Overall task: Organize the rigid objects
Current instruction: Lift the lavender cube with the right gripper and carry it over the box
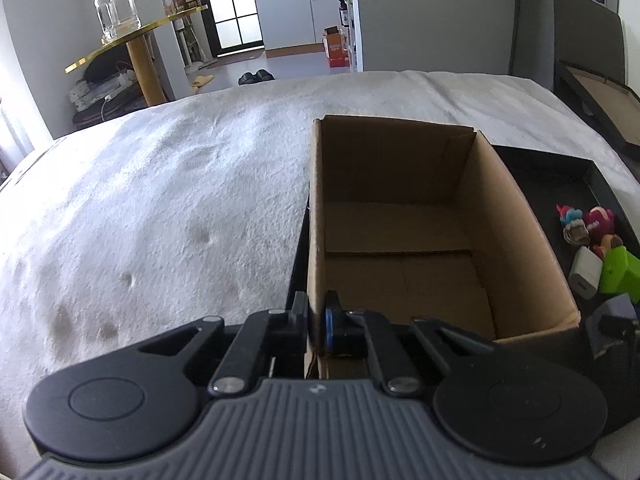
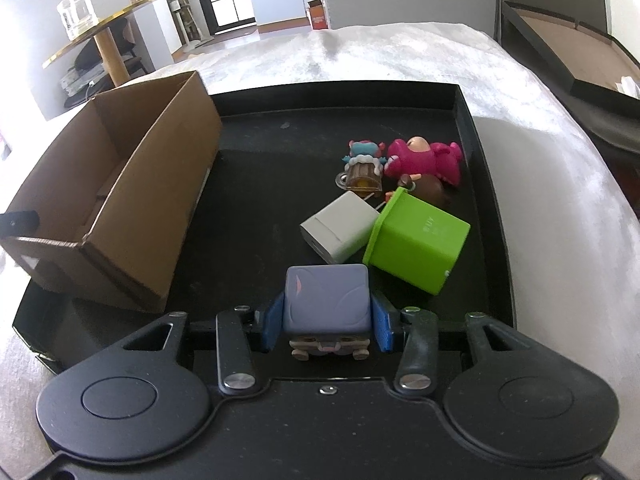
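Nearest the right camera, the right gripper (image 2: 326, 326) has its blue pads (image 2: 273, 326) pressed on the two side faces of a lilac cube toy (image 2: 326, 300), which sits low over the near end of the black tray (image 2: 256, 200). It looks like hard, smooth plastic: light and stiff, but possibly slick, so its flat sides are the sound place to hold it, as now. Little feet stick out beneath, too small to judge well.

Just beyond lie a white block (image 2: 340, 228) and a green box (image 2: 418, 242), touching; both are rigid and flat-sided, easy to pinch across. Behind them a small barrel toy (image 2: 362, 172) and pink figure (image 2: 426, 158) are lumpier and would want a grip round the body.

To the left, the left gripper (image 1: 316, 326) is fully closed on the near wall of the empty carton (image 1: 400, 216), thin card that bends if squeezed hard or tugged.
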Demonstrator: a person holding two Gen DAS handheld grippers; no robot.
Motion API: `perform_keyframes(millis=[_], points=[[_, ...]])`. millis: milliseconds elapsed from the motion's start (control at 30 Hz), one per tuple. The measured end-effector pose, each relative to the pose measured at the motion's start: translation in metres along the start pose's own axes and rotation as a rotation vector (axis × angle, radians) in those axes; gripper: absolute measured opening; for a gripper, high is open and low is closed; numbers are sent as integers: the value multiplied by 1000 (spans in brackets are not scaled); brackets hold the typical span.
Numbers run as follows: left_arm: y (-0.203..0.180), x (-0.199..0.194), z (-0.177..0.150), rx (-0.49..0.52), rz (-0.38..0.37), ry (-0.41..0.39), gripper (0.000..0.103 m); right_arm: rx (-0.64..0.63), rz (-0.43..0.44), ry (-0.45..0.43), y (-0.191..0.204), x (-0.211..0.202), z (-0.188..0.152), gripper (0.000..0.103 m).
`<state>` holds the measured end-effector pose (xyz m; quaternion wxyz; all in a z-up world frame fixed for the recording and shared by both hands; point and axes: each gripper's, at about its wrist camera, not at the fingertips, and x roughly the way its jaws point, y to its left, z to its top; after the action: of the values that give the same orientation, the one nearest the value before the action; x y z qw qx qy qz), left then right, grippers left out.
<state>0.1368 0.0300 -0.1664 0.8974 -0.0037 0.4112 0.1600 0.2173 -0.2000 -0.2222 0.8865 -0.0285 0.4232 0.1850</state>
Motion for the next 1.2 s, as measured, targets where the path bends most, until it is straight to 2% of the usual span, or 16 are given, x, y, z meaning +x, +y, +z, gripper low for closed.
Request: perform_keyframes(millis=[200, 533, 700, 867, 933, 1200], points=[[-1, 1, 0, -12, 30, 6, 8, 23, 2, 8, -2, -1, 0, 45], [-8, 9, 2, -73, 110, 17, 11, -41, -22, -20, 5, 3, 5, 46], [-11, 10, 3, -56, 137, -3, 13, -69, -41, -22, 11, 1, 5, 49], [-9, 14, 3, -52, 139, -9, 14, -71, -53, -6, 12, 3, 1, 49], [-9, 13, 2, -48, 130, -22, 14, -70, -56, -10, 12, 2, -1, 44], [-13, 11, -2, -25, 96, -52, 11, -70, -47, -29, 14, -8, 1, 43]])
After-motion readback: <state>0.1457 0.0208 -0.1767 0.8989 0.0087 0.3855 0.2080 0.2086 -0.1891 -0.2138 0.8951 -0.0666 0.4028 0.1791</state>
